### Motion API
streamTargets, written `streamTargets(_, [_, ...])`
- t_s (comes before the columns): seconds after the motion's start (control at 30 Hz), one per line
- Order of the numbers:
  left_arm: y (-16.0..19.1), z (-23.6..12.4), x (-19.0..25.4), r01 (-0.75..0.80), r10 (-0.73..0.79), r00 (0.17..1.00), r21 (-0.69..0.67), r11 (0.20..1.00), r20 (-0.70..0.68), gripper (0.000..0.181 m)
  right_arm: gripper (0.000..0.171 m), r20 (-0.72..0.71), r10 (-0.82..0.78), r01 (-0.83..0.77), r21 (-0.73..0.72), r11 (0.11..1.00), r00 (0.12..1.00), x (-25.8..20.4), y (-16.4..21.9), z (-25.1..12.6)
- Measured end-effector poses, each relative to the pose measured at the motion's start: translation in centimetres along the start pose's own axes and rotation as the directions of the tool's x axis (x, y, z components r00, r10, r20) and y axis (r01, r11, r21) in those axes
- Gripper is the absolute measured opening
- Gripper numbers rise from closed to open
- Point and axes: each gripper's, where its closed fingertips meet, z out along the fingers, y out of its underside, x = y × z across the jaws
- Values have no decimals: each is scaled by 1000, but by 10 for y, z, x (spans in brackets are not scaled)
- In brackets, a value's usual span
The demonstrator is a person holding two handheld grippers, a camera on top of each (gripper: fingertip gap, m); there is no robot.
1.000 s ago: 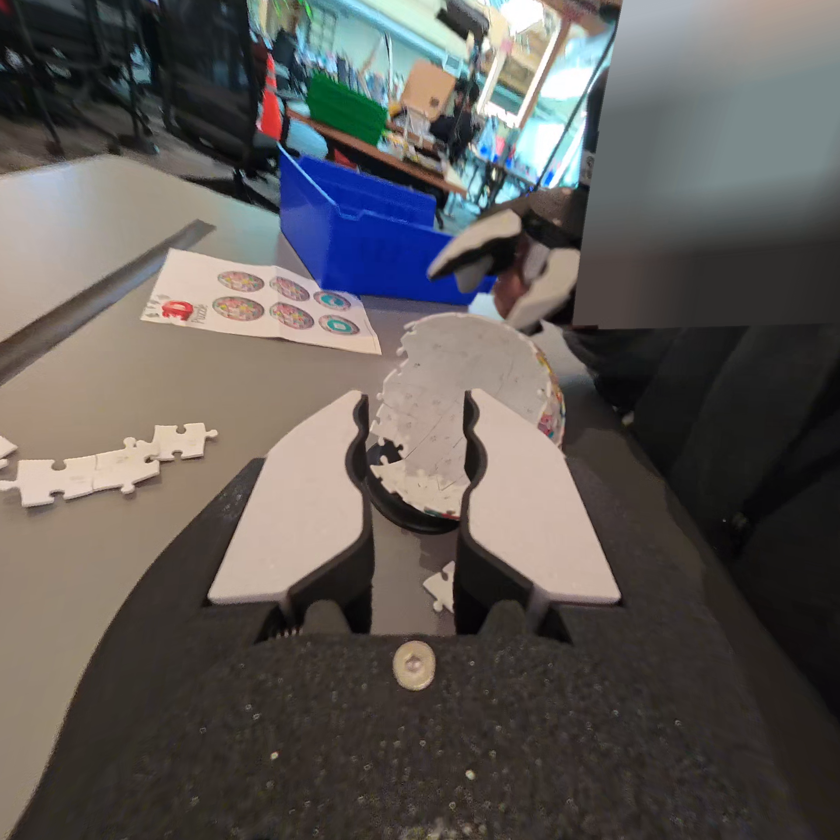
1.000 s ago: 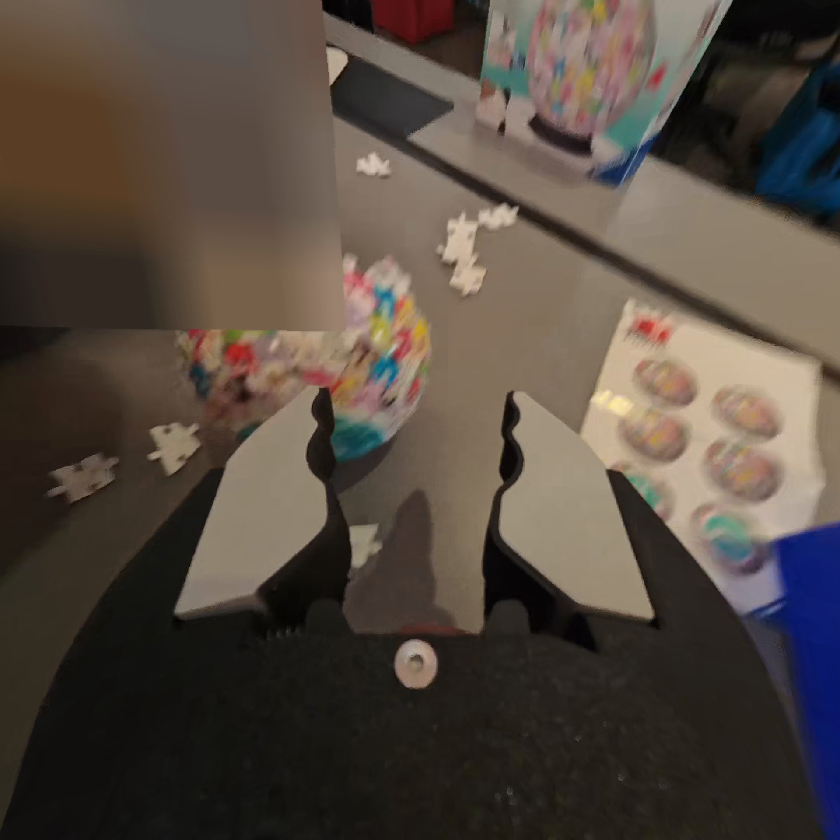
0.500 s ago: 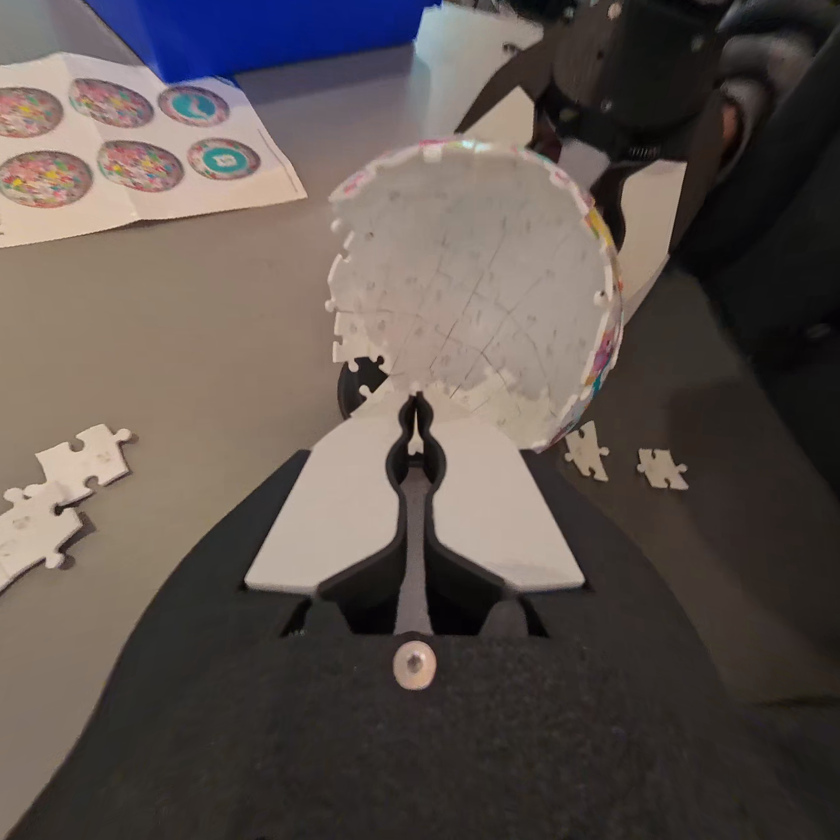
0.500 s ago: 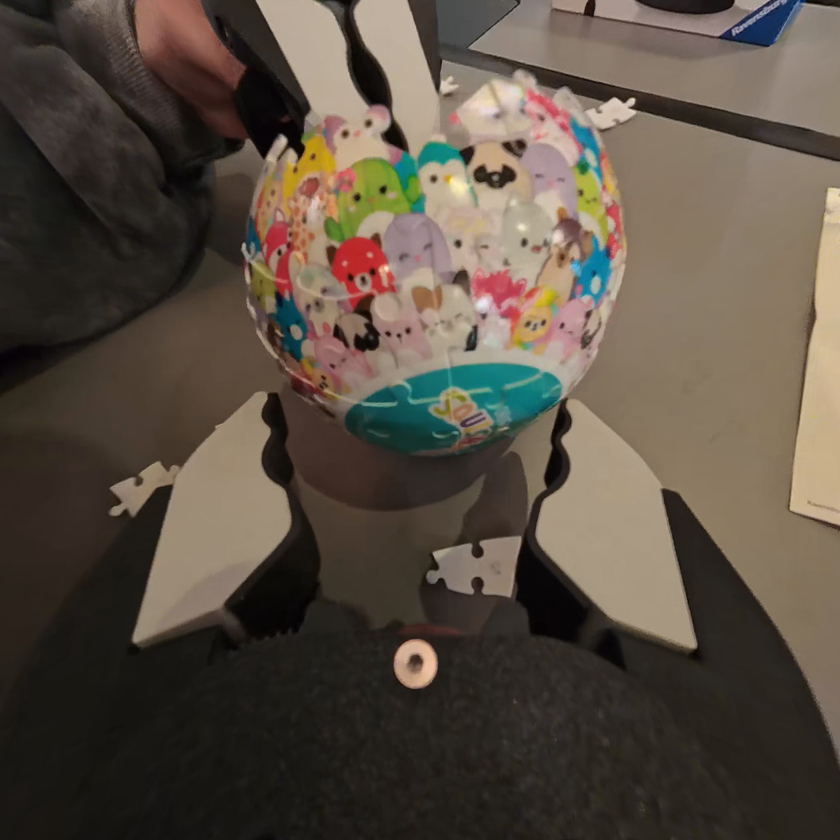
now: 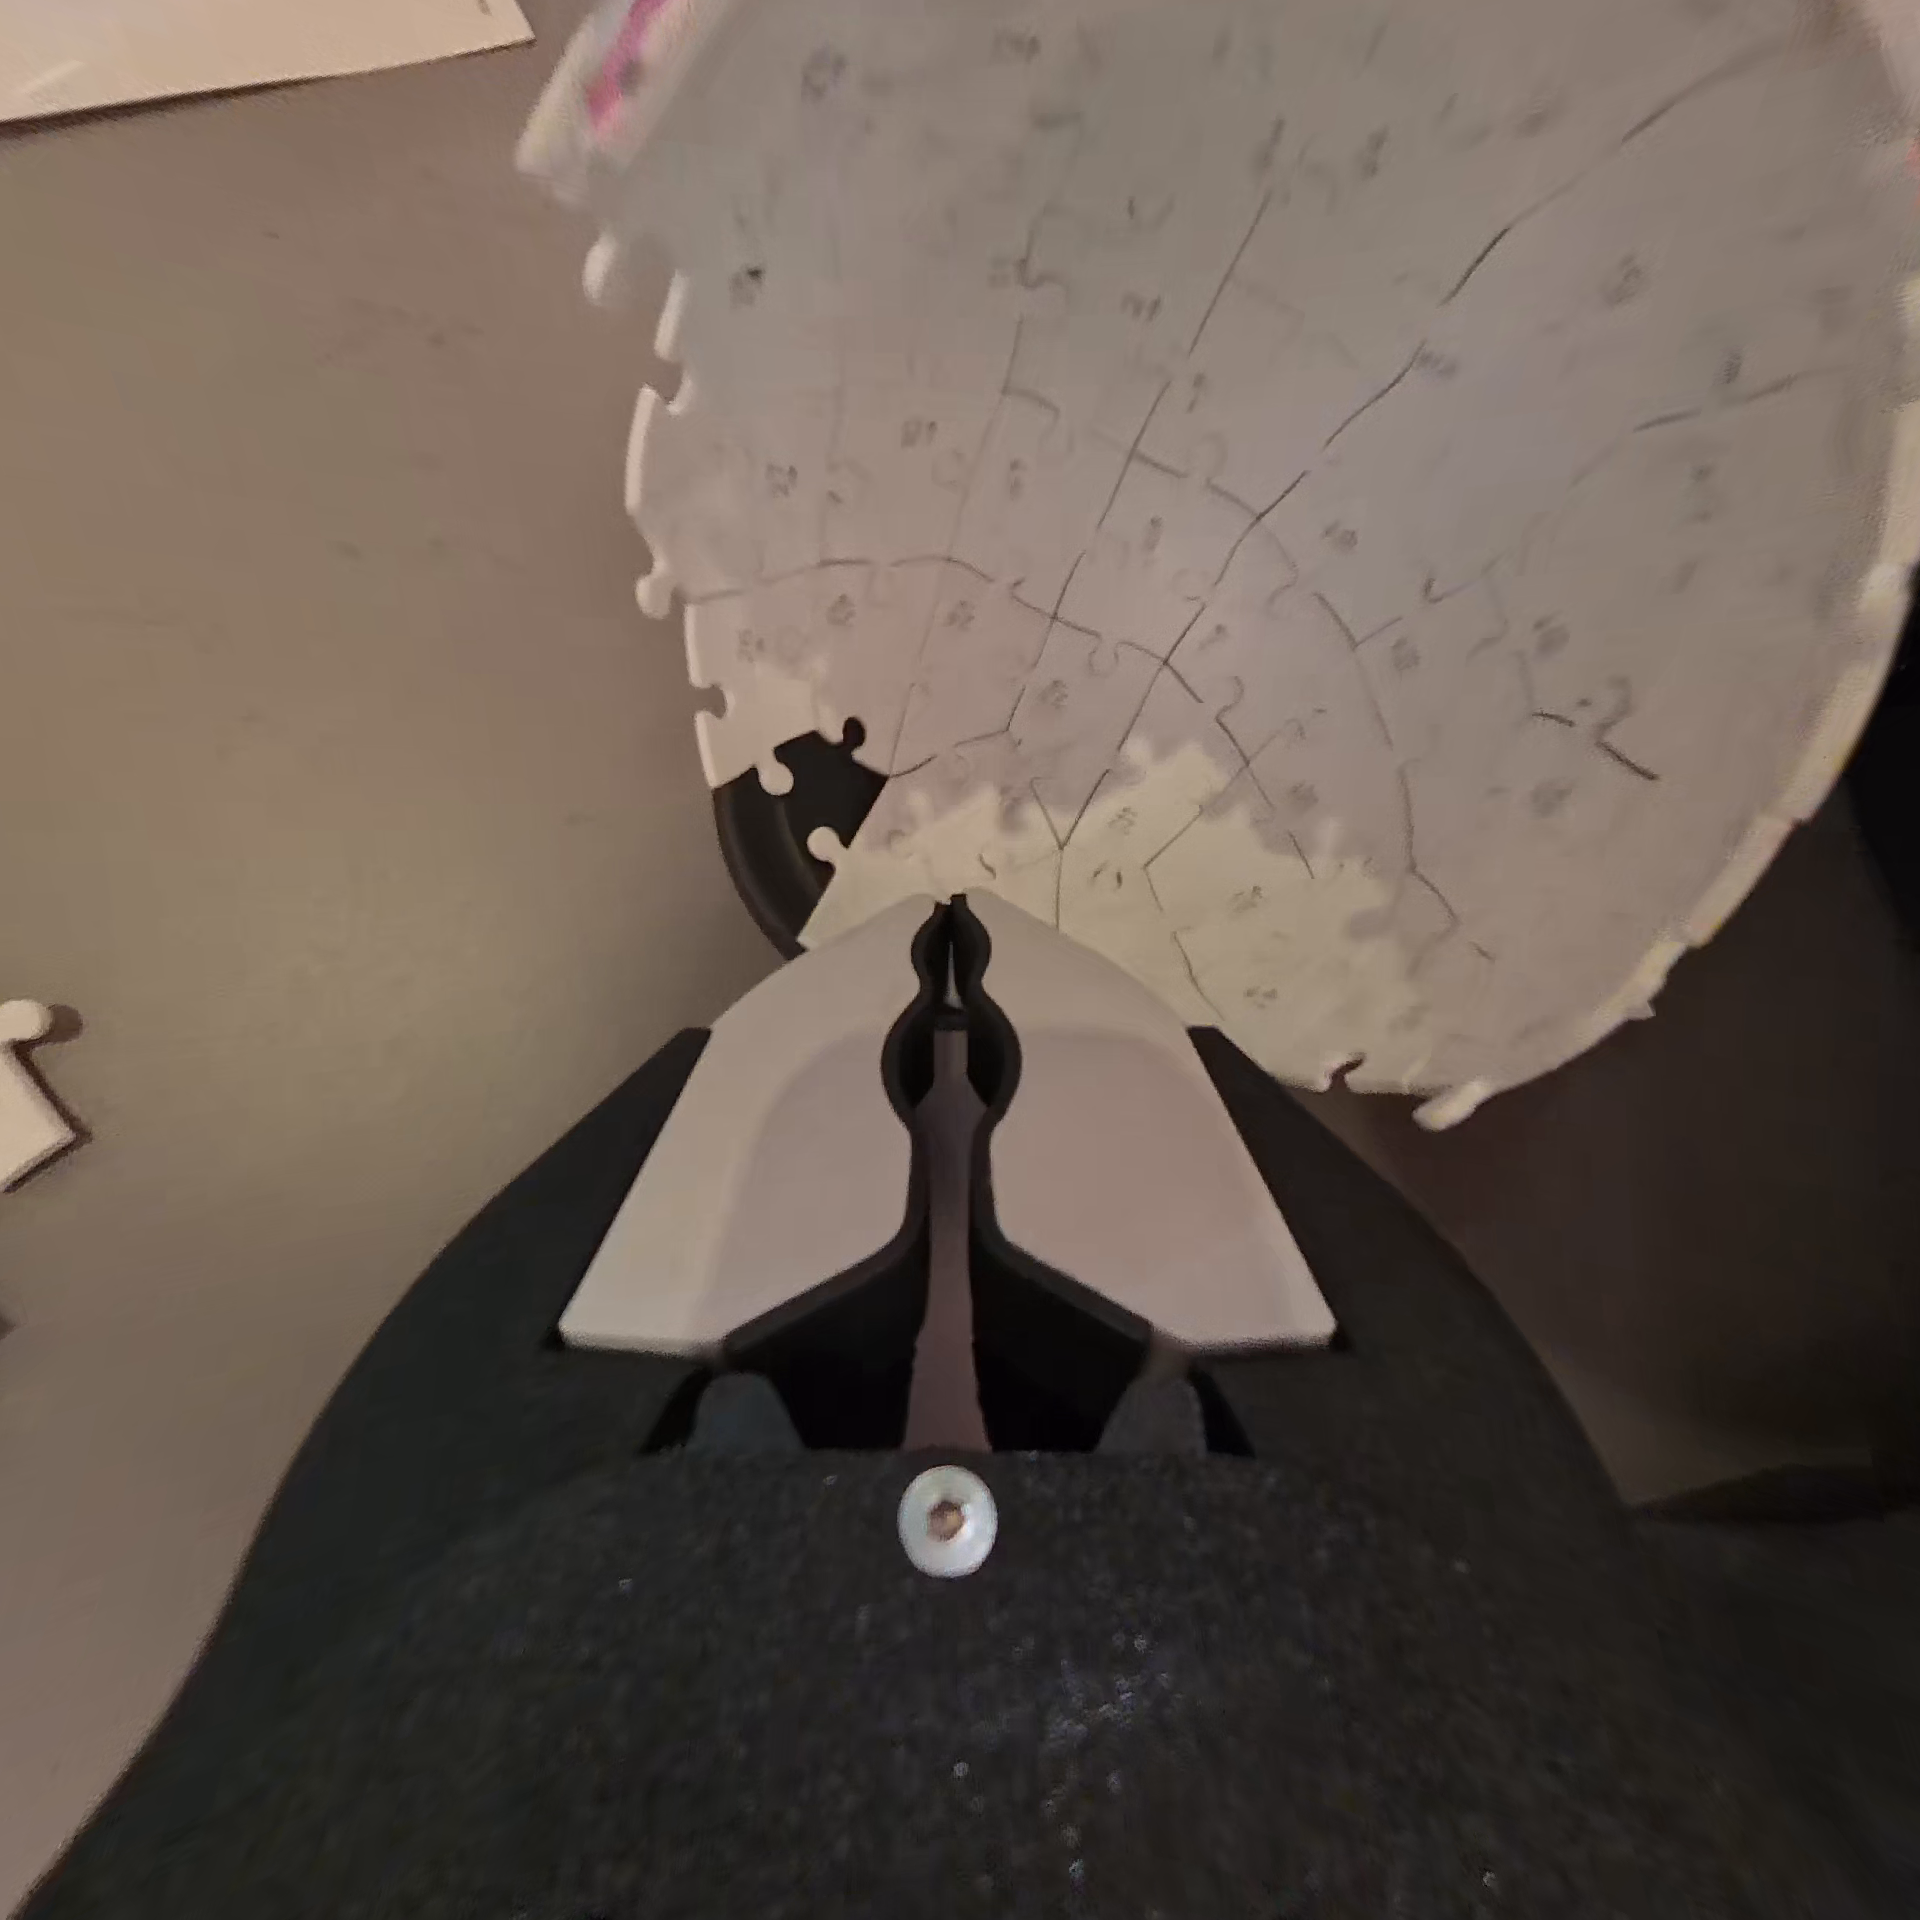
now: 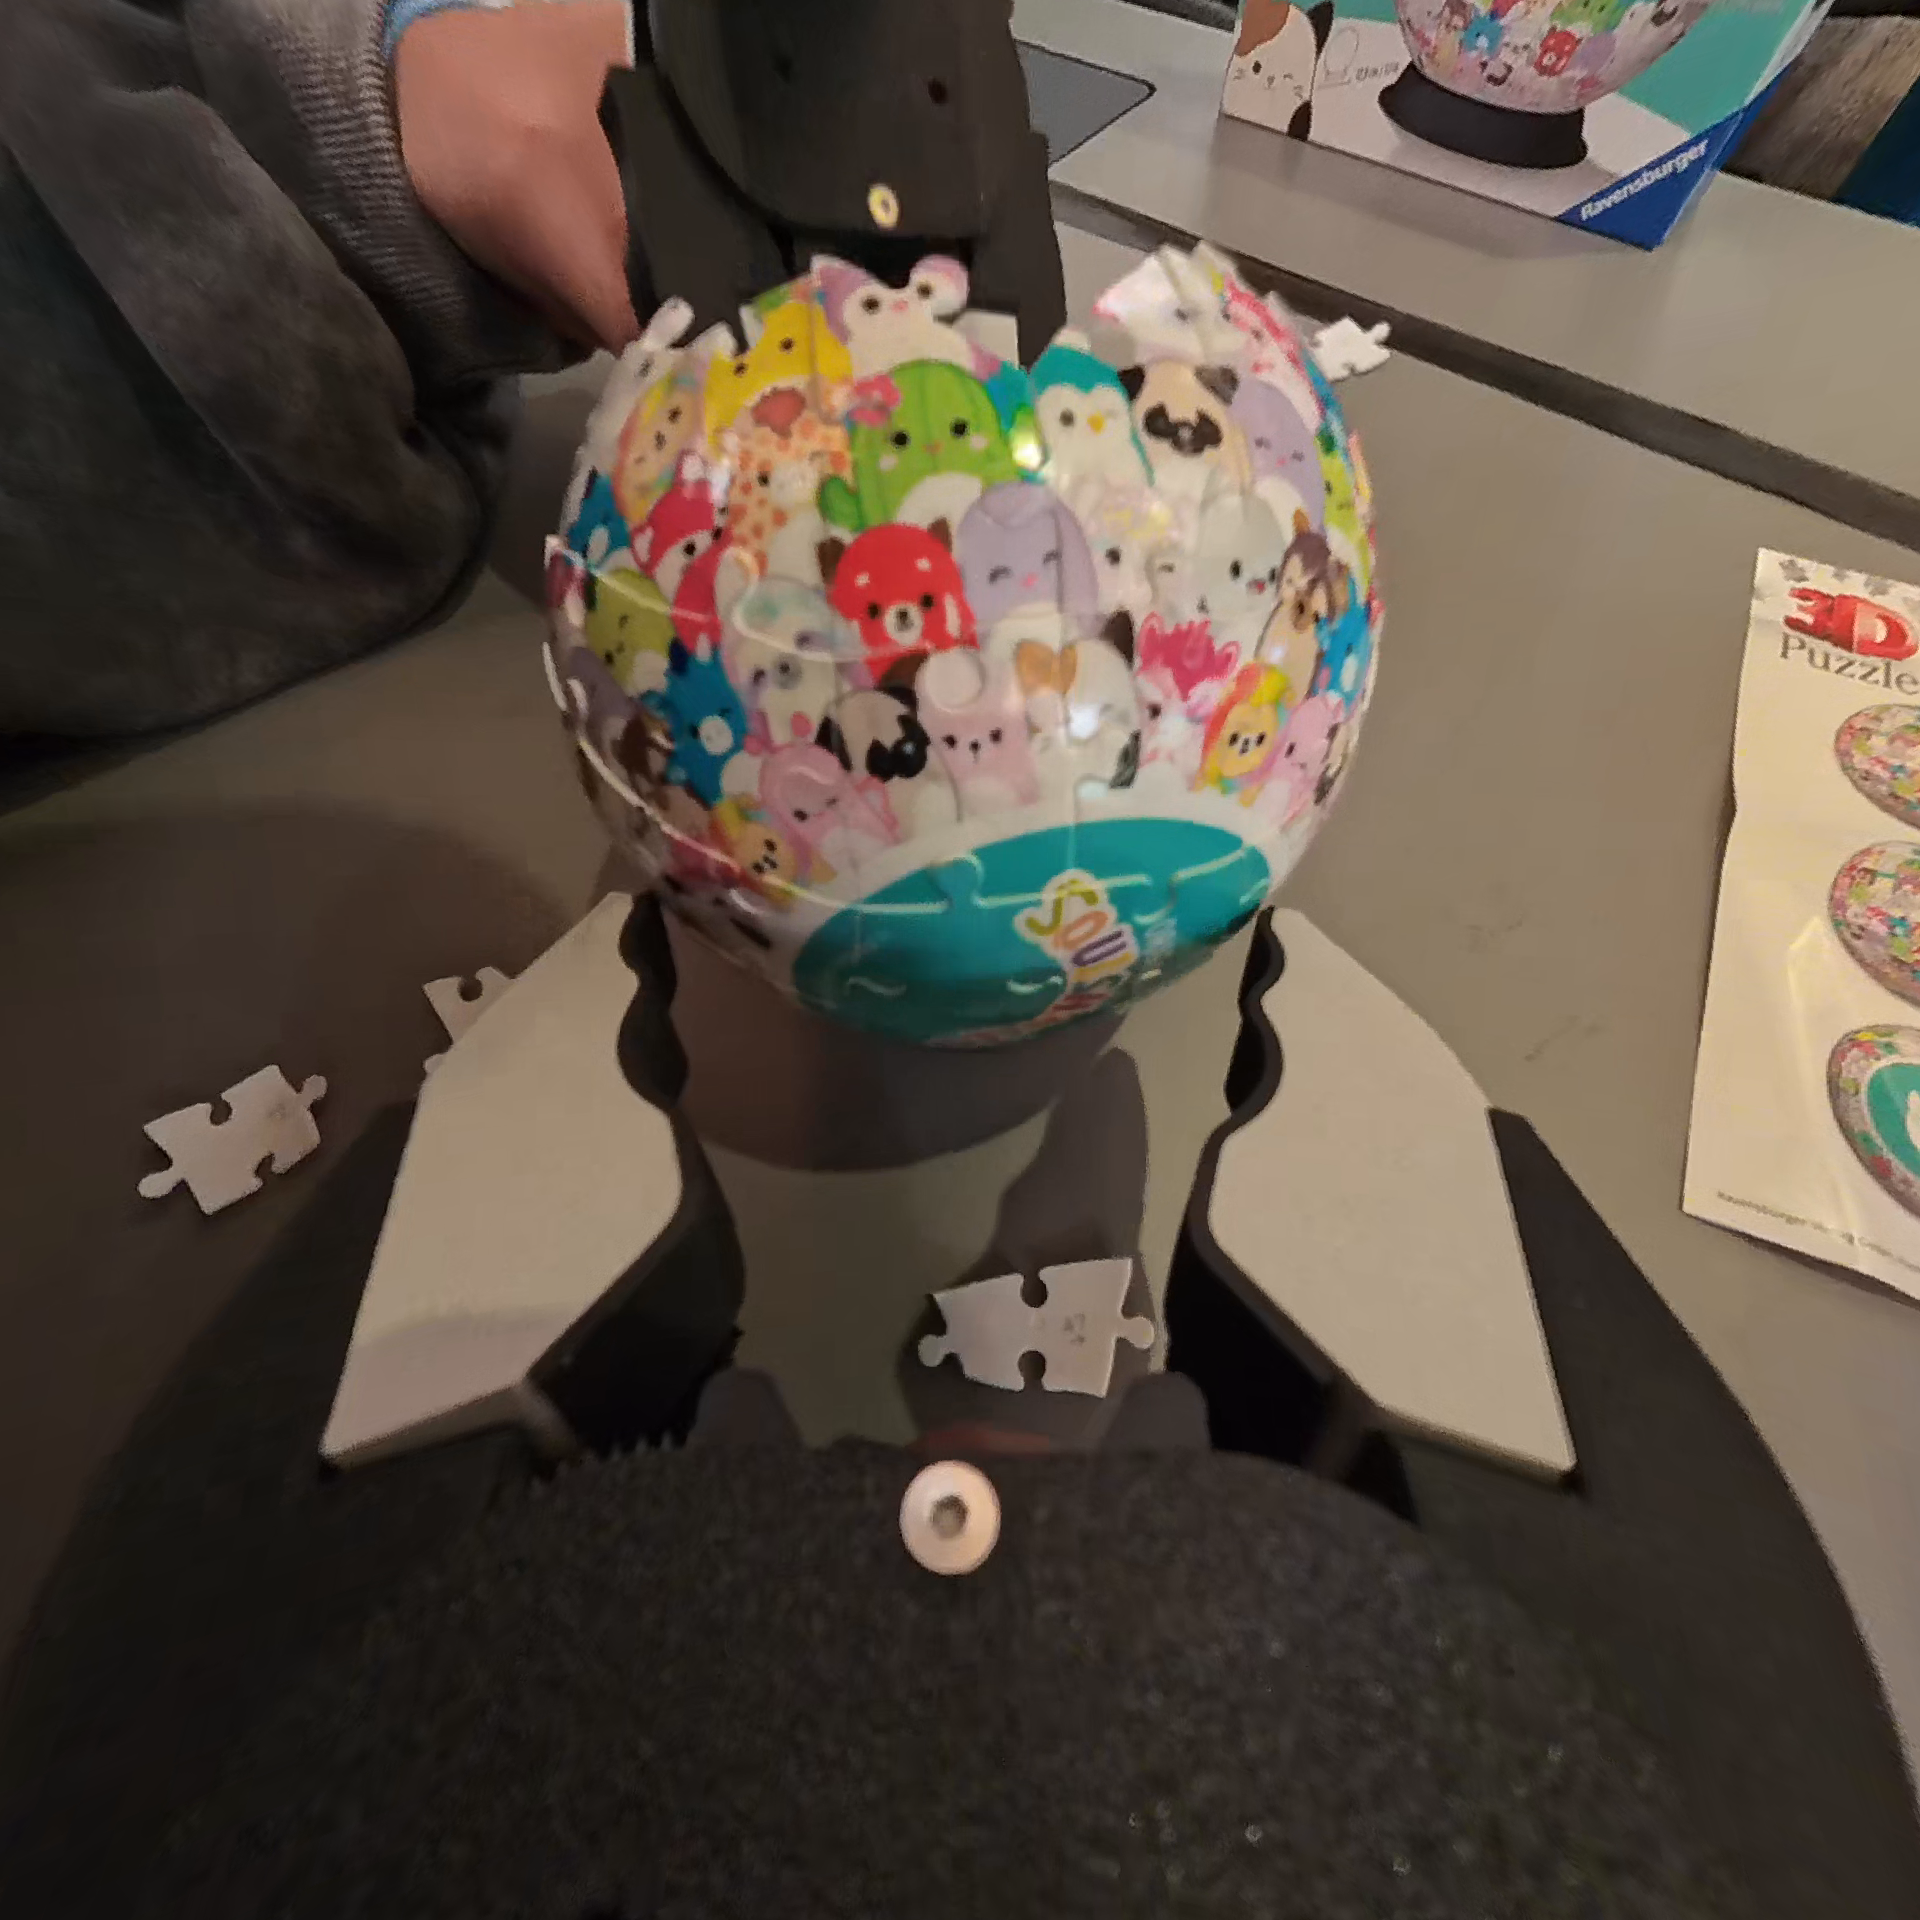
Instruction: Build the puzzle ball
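My left gripper (image 5: pixel 951 914) is clenched on the lower rim of the half-built puzzle ball (image 6: pixel 966 644), which sits on a dark stand (image 5: pixel 774 831) on the grey table (image 6: pixel 1538 644). My right gripper (image 6: pixel 945 997) is spread wide, just short of the ball. Loose white pieces (image 6: pixel 1039 1335) lie face down; instruction sheet (image 6: pixel 1829 935) right, puzzle box (image 6: pixel 1507 94) on the far table.

It looked like a work or hobby room with plain grey tables (image 6: pixel 1558 582) pushed edge to edge. A puzzle box (image 6: pixel 1507 94) stood at one o'clock on the far table, an instruction sheet (image 6: pixel 1808 935) lay at three o'clock, and loose pieces (image 6: pixel 234 1138) lay at nine o'clock.
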Motion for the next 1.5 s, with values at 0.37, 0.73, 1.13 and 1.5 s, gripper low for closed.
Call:
streamTargets(0.37, [-2, 7, 3, 10, -9, 1000, 4, 1000, -18, 0, 107, 62, 76, -73, -41, 996, 995, 0, 22, 4])
streamTargets(0.73, [-7, 9, 8, -10, 10, 1000, 14, 1000, -17, 0, 103, 48, 4, -3, -22, 1000, 999, -2, 9, 2])
streamTargets(1.13, [8, -10, -9, 76, -76, 997, 6, 997, 28, 20, 103, 21, -47, 48, -32, 998, 999, -1, 5, 3])
streamTargets(1.5, [4, -4, -6, 63, -63, 998, 19, 998, 18, 10, 103, -25, -135, 133, -65, 989, 991, 1, -2, 1])
